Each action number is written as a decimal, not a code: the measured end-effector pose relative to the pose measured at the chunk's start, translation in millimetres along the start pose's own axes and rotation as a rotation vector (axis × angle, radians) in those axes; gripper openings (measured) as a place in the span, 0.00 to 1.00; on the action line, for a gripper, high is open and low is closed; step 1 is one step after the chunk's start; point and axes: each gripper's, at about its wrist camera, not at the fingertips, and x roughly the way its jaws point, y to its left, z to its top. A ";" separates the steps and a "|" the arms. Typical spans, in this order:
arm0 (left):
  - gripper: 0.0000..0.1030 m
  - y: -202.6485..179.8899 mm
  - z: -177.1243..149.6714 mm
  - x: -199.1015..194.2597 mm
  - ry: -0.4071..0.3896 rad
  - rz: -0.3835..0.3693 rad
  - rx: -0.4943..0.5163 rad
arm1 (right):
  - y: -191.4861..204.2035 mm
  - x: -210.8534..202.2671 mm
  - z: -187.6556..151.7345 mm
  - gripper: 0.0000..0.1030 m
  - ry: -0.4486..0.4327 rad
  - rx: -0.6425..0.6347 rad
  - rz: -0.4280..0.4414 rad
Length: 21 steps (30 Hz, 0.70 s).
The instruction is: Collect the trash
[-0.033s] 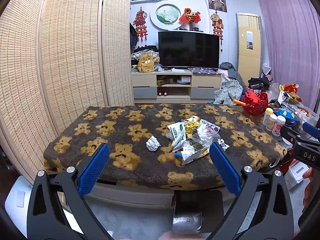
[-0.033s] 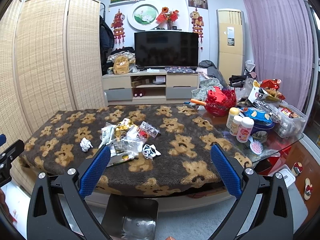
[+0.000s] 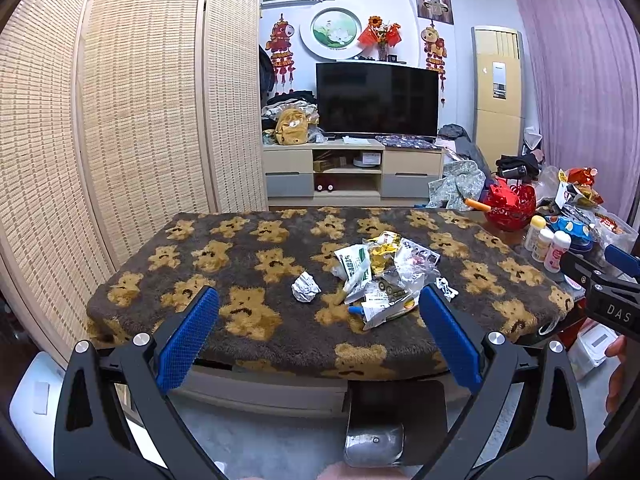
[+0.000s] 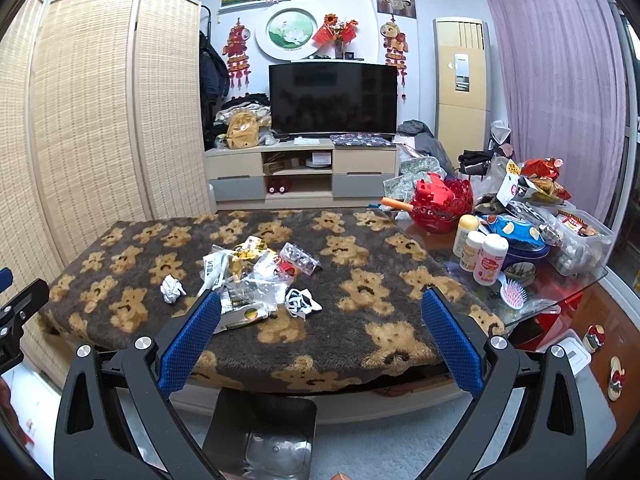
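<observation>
A heap of trash wrappers (image 3: 380, 280) lies on the bear-patterned blanket (image 3: 248, 248), with a crumpled white paper ball (image 3: 305, 287) to its left. In the right wrist view the heap (image 4: 248, 276) has the paper ball (image 4: 172, 288) on its left and a black-and-white wrapper (image 4: 302, 302) at its front right. My left gripper (image 3: 318, 332) is open and empty, short of the table's near edge. My right gripper (image 4: 320, 332) is open and empty too, and also shows in the left wrist view (image 3: 600, 276). A black dustbin (image 4: 262, 436) stands on the floor below the table edge.
A glass side table (image 4: 560, 292) at the right holds bottles (image 4: 480, 252), a red basket (image 4: 440, 204), snack bags and a hairbrush (image 4: 514, 294). Woven folding screens (image 3: 120, 120) stand on the left. A TV cabinet (image 3: 352, 172) is behind.
</observation>
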 end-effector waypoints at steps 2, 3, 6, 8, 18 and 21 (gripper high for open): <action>0.92 -0.1 0.7 0.6 0.000 0.001 0.001 | 0.1 1.4 0.1 0.97 0.001 0.001 0.001; 0.92 -0.1 1.1 0.9 0.002 0.003 0.001 | 0.5 1.0 -0.1 0.97 0.002 -0.001 0.000; 0.92 -1.0 0.4 0.5 0.001 0.003 0.002 | 2.2 2.1 -0.4 0.97 0.006 -0.006 0.006; 0.92 -1.8 -1.1 -0.1 -0.001 0.004 0.001 | 3.5 4.9 1.0 0.97 0.011 -0.011 0.012; 0.92 1.1 -3.9 3.0 -0.003 0.002 0.006 | 1.3 6.7 7.3 0.97 0.010 -0.006 0.016; 0.92 1.8 -3.3 3.8 -0.003 0.001 0.007 | 0.1 7.2 8.9 0.97 0.010 -0.004 0.016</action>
